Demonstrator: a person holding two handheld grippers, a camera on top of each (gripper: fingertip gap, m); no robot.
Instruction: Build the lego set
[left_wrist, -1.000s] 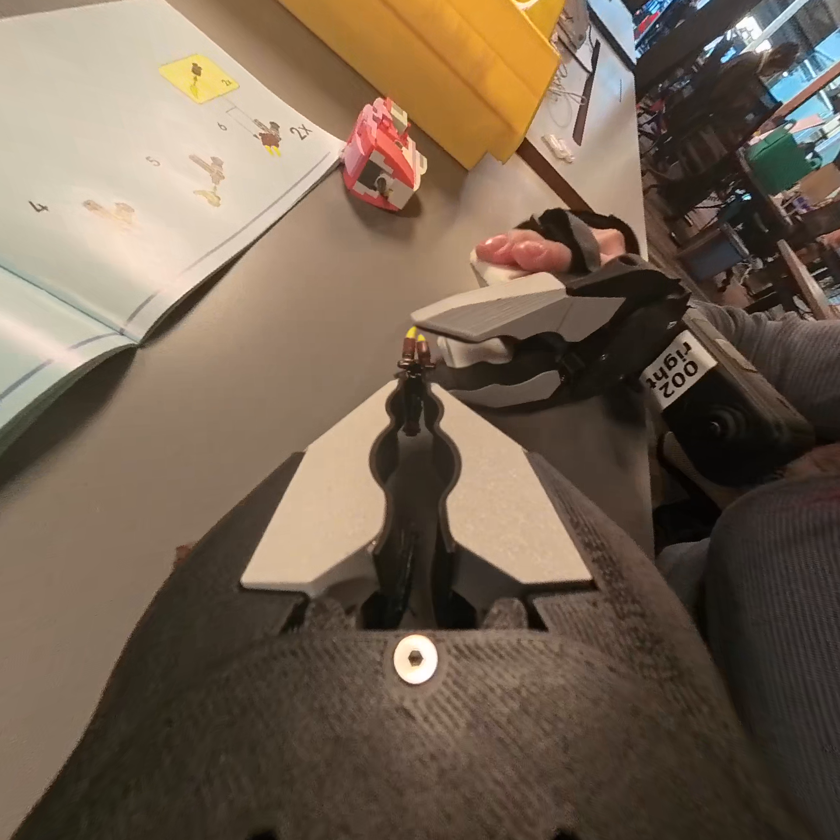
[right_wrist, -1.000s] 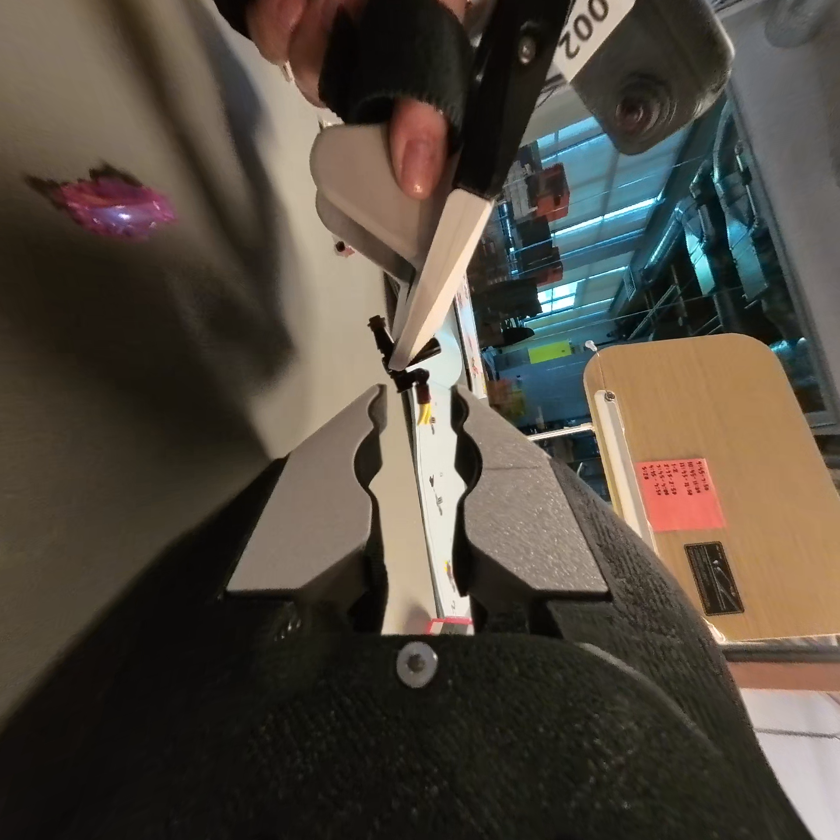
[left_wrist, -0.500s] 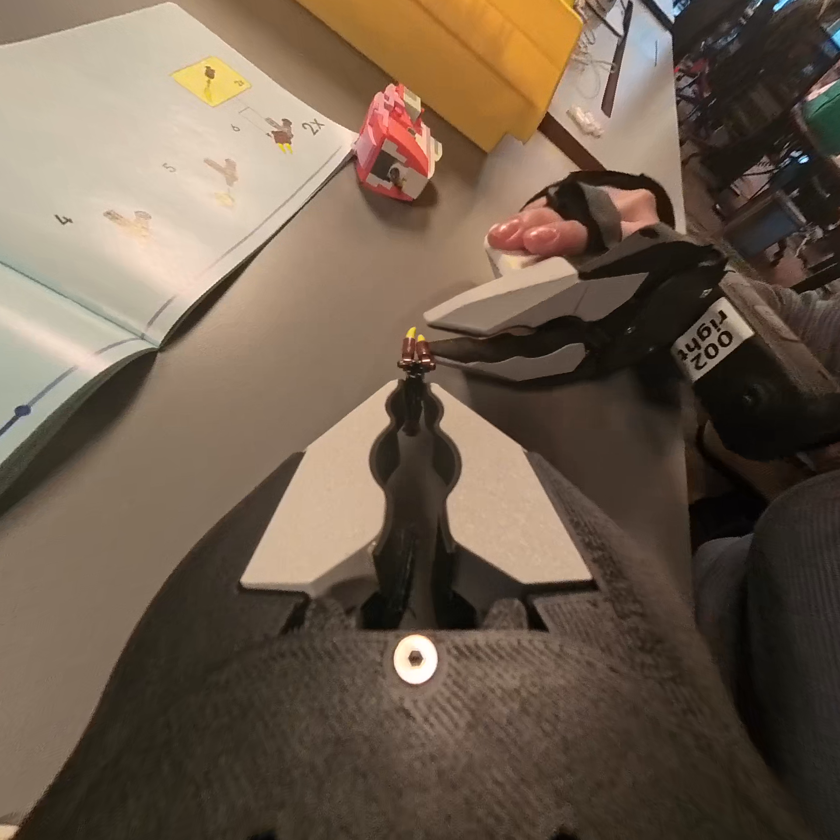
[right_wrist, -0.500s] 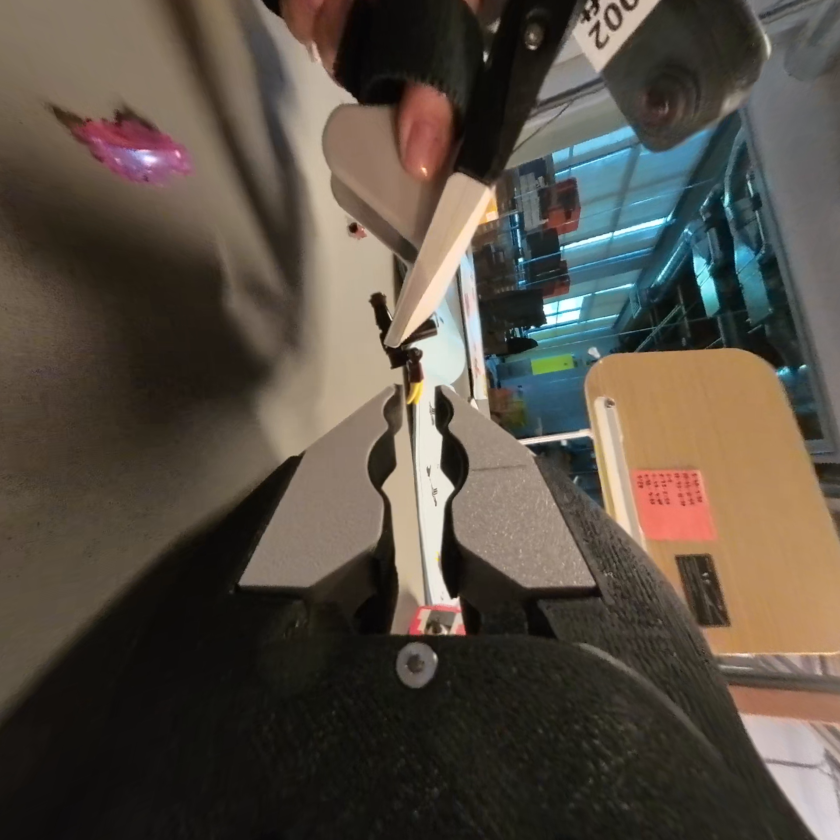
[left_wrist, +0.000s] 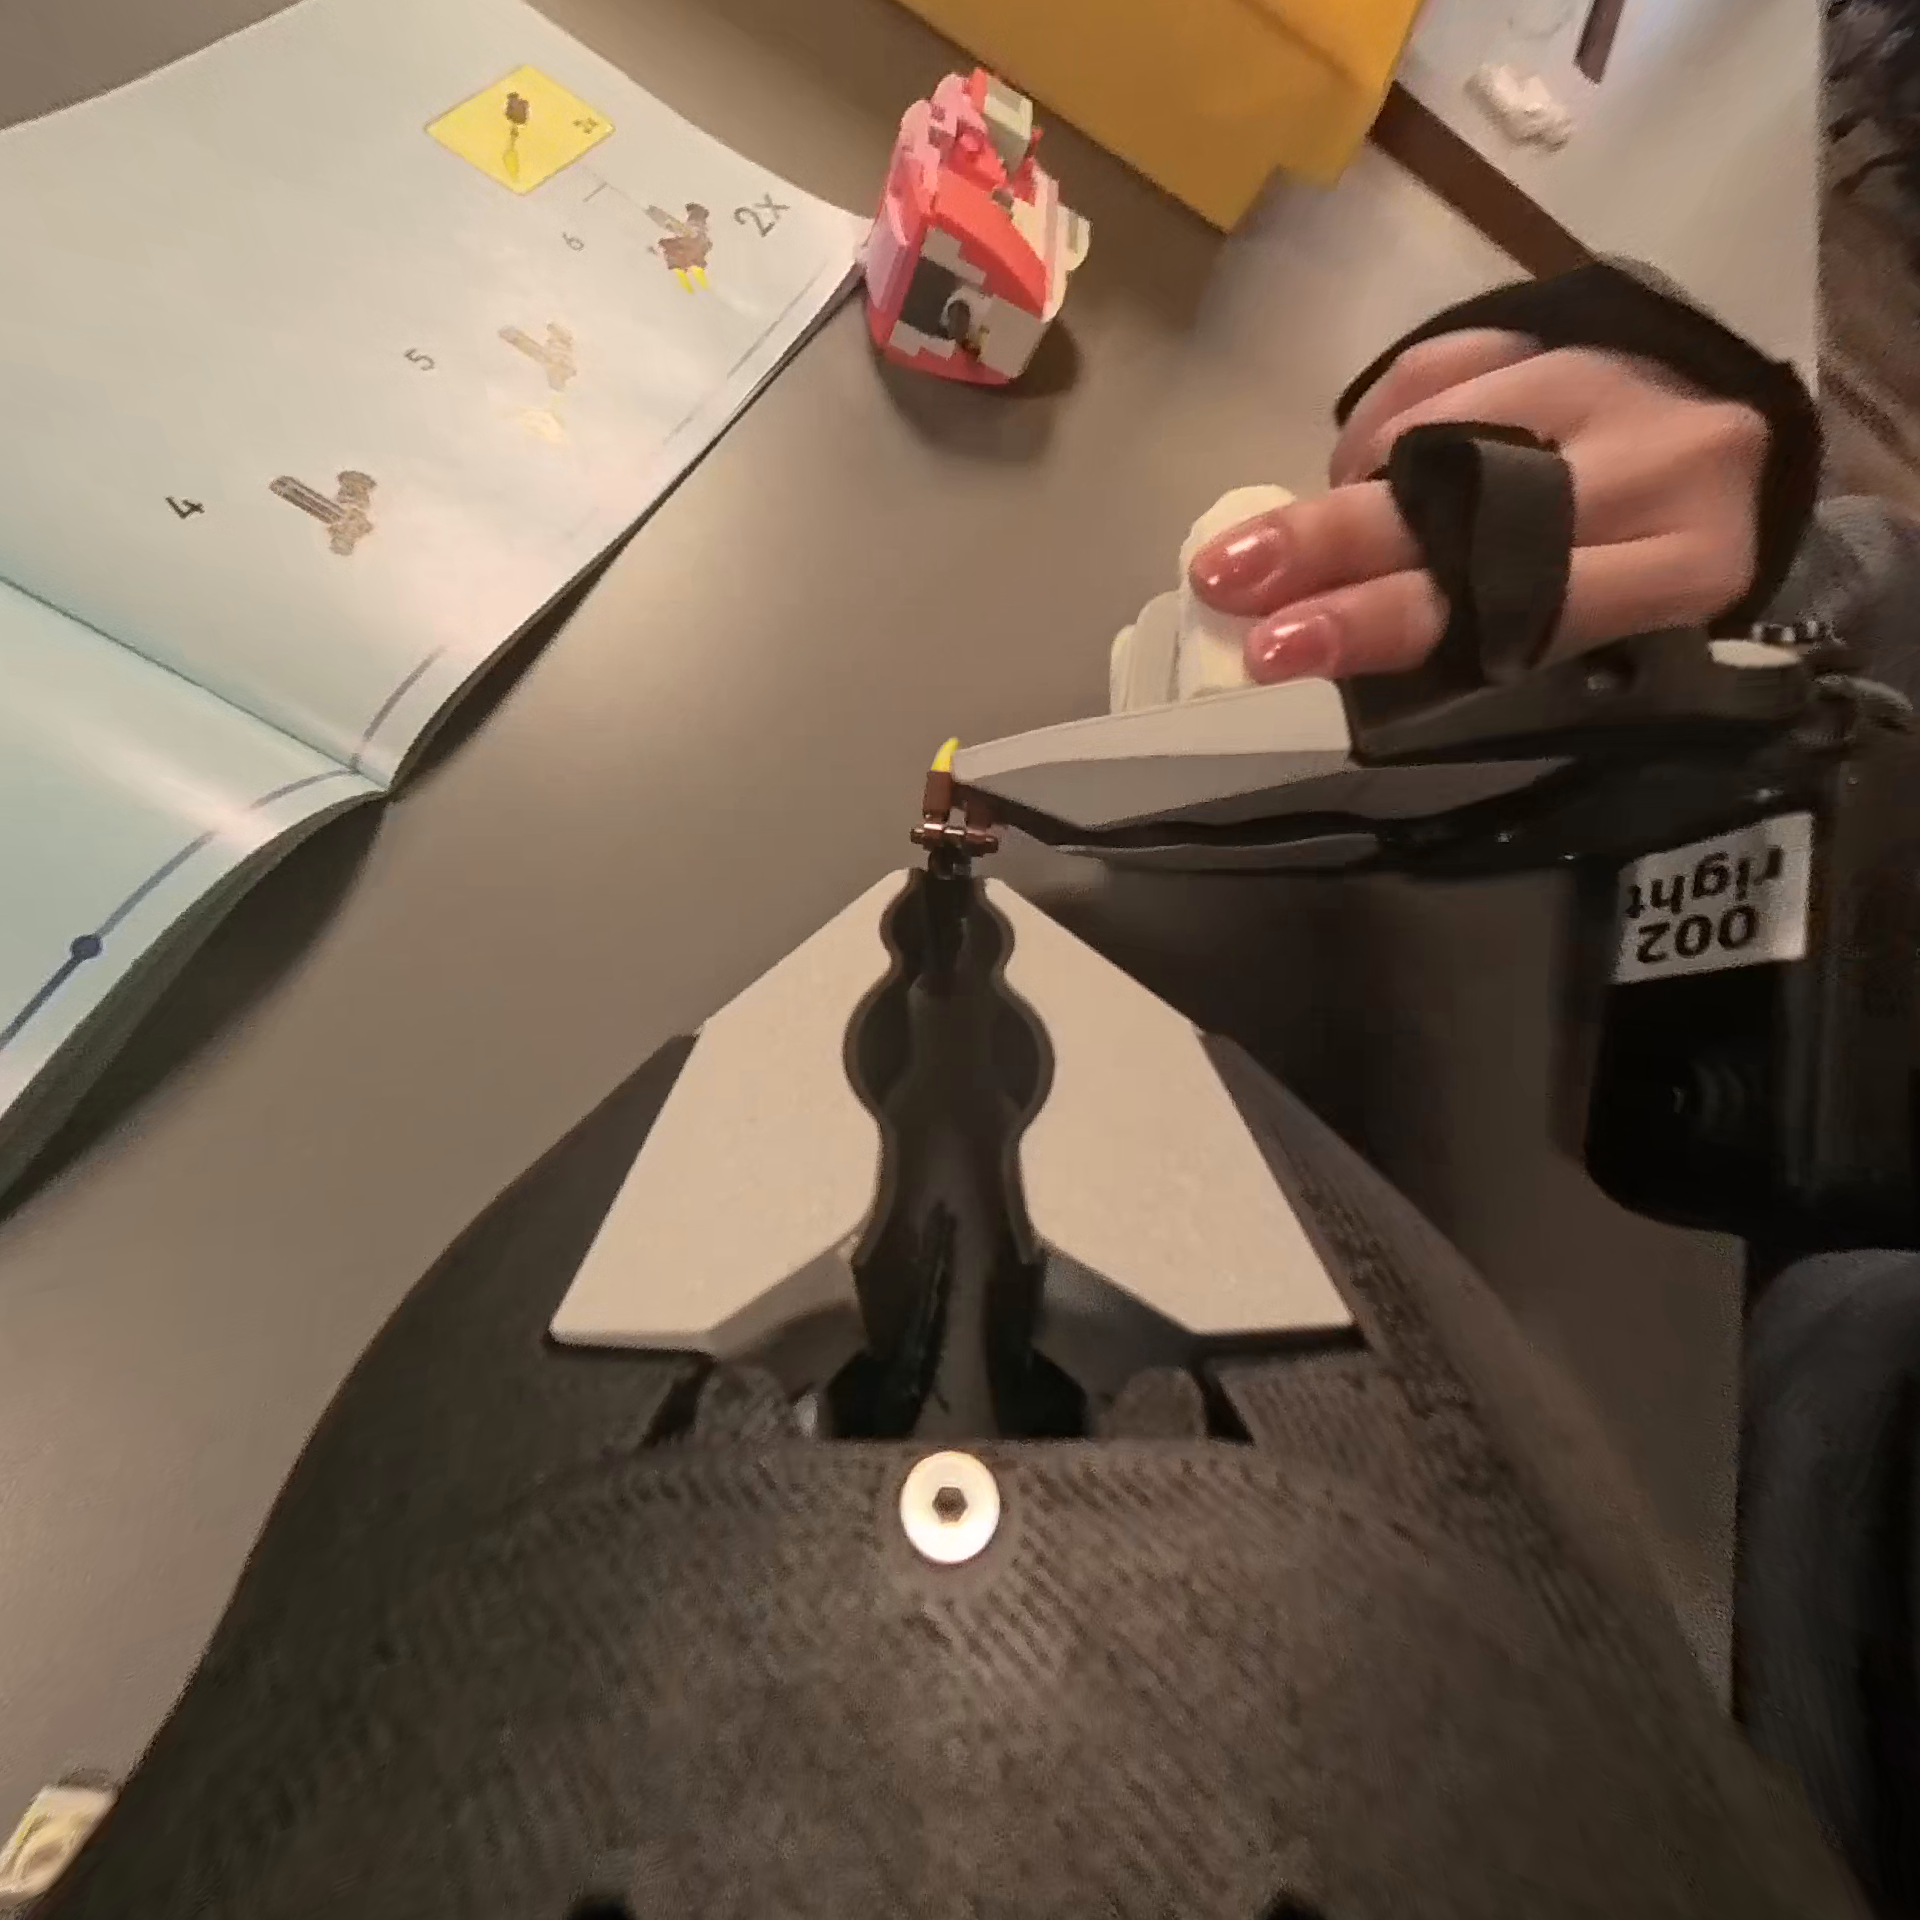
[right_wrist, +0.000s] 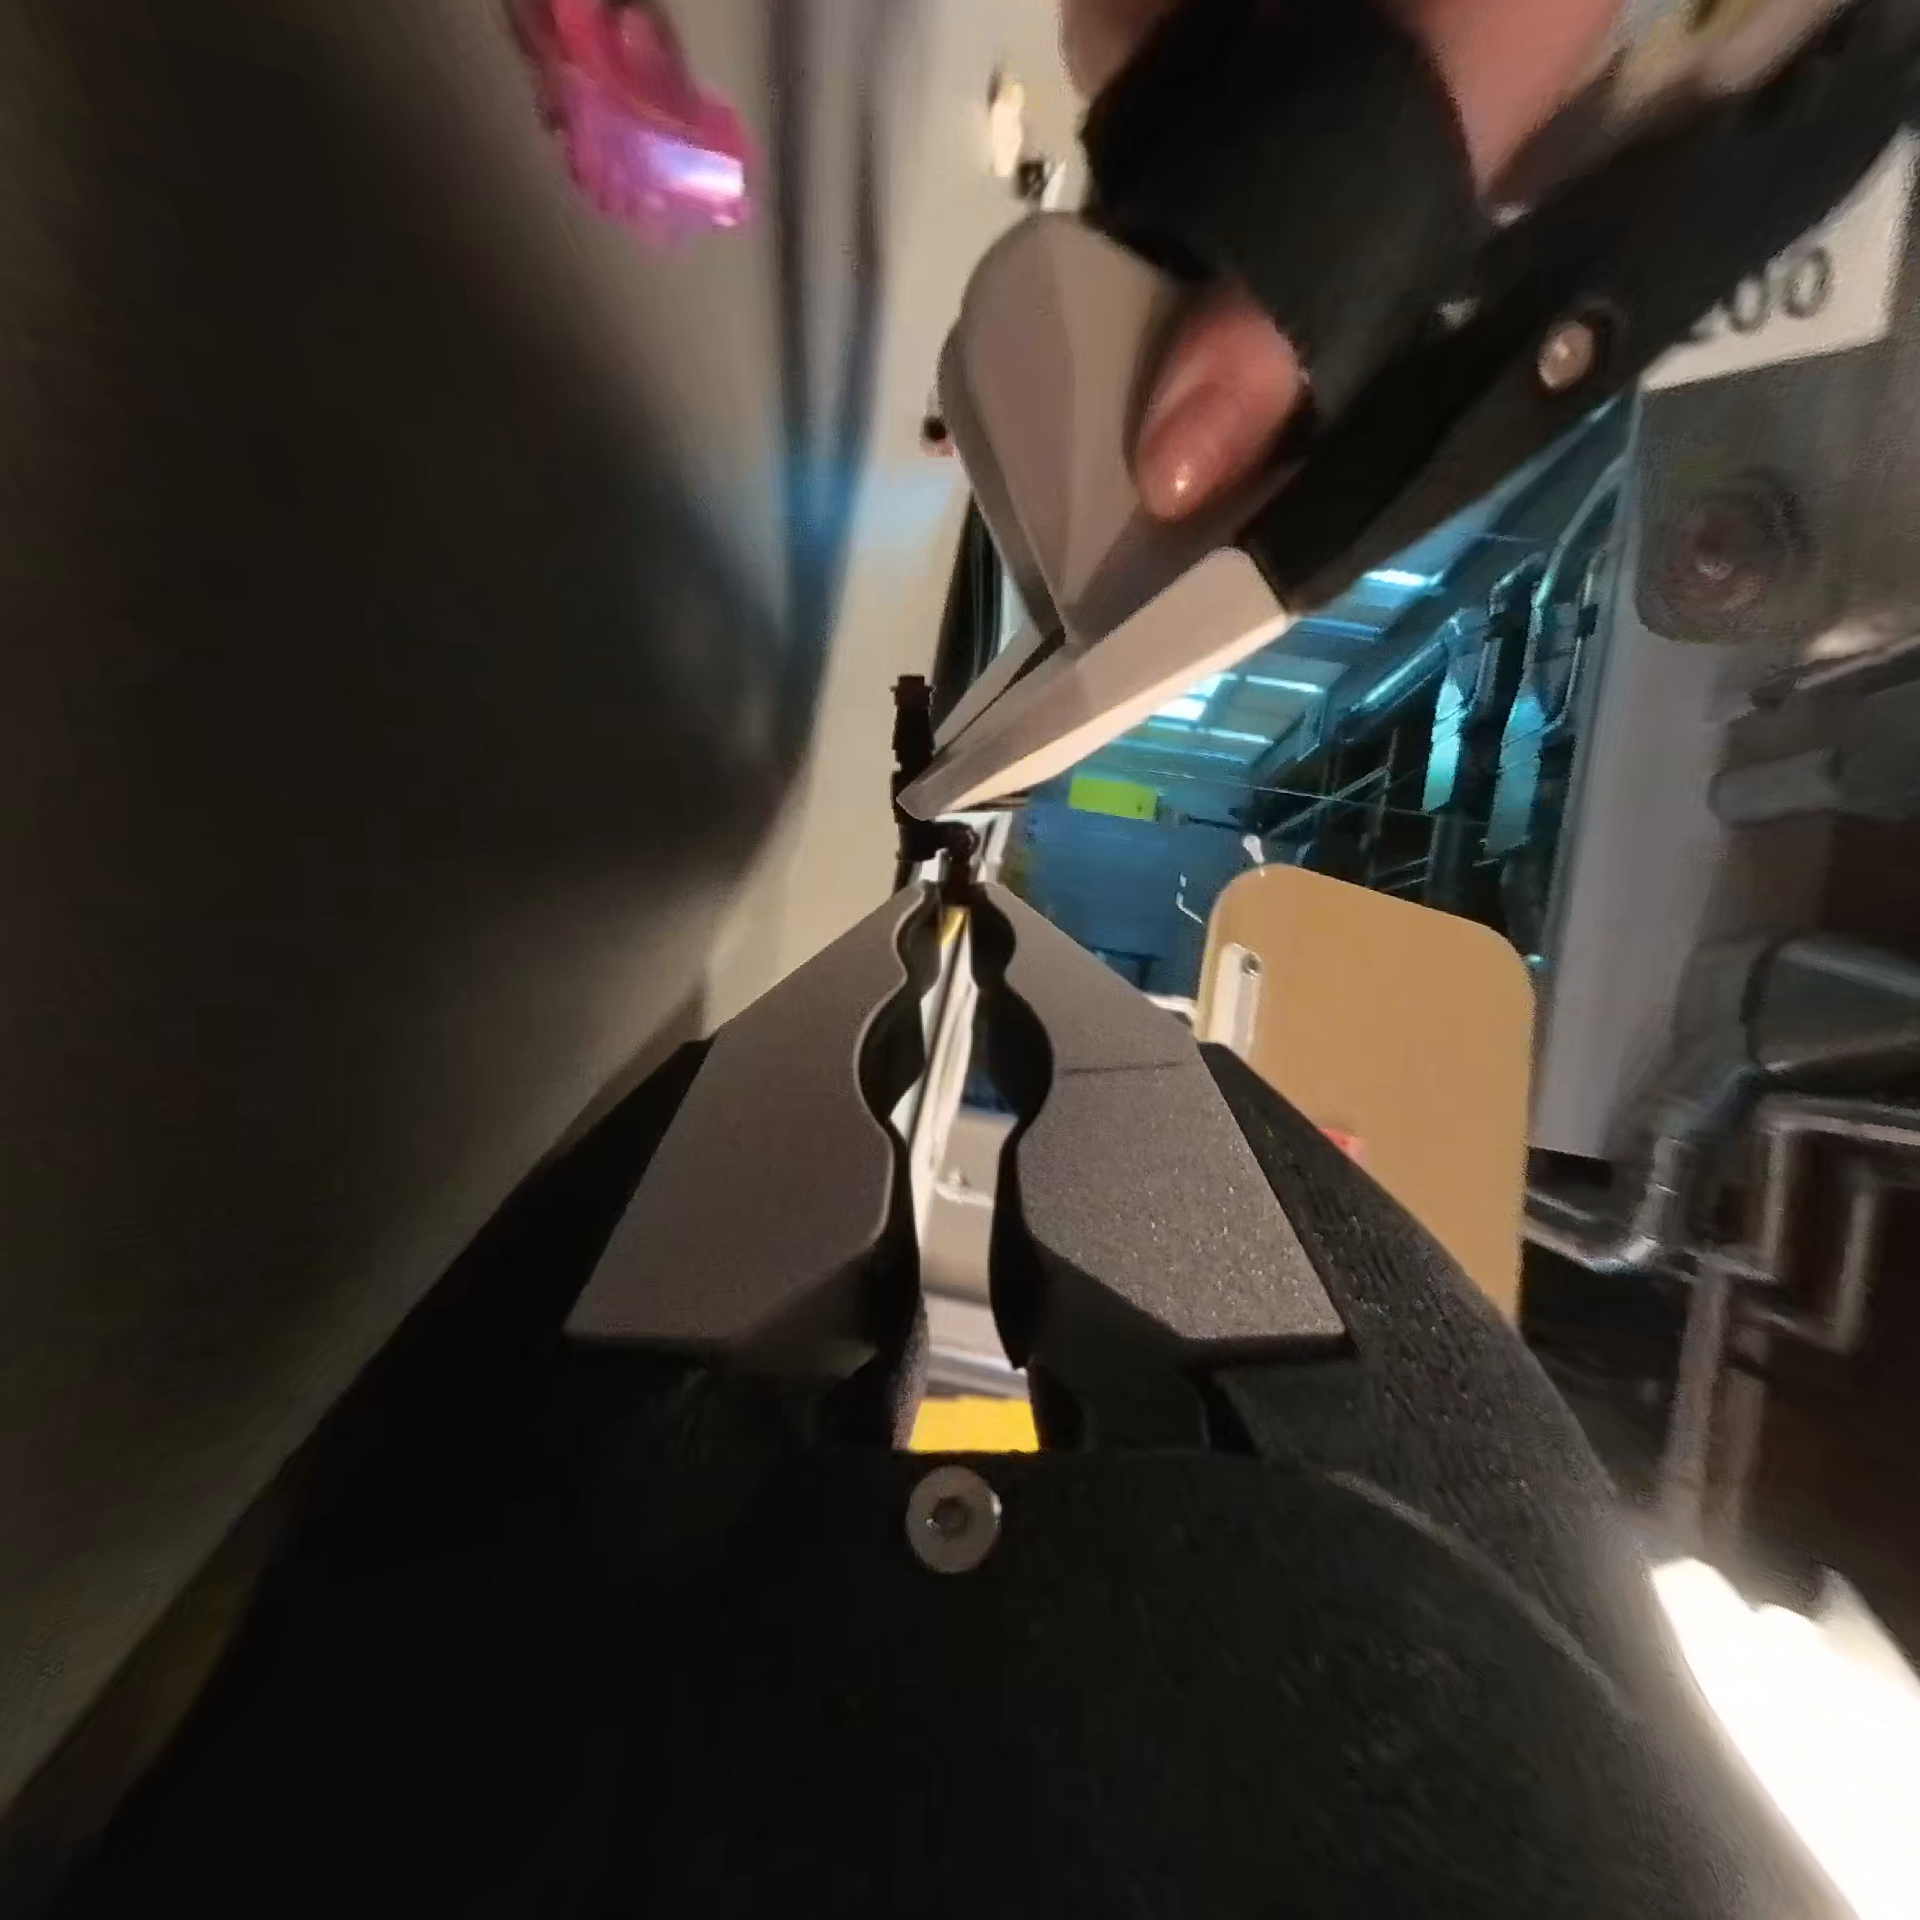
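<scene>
A grey-brown table (left_wrist: 644, 665) carries an open instruction booklet (left_wrist: 260, 343) with pale blue pages at the left, a small red and pink brick model (left_wrist: 961, 281) just past its corner, and a yellow box (left_wrist: 1174, 83) behind. Above the table, the left gripper (left_wrist: 948, 878) is clamped on the dark stem of a tiny brown brick piece (left_wrist: 948, 826) with yellow tips. The right gripper (left_wrist: 971, 805), held in a gloved hand (left_wrist: 1538, 520), comes in from the right, its tips closed on one of the piece's yellow-tipped prongs. Beyond the right gripper (right_wrist: 951, 896), a blurred room shows blue-lit shelving (right_wrist: 1403, 748) and a tan wooden panel (right_wrist: 1371, 1049).
</scene>
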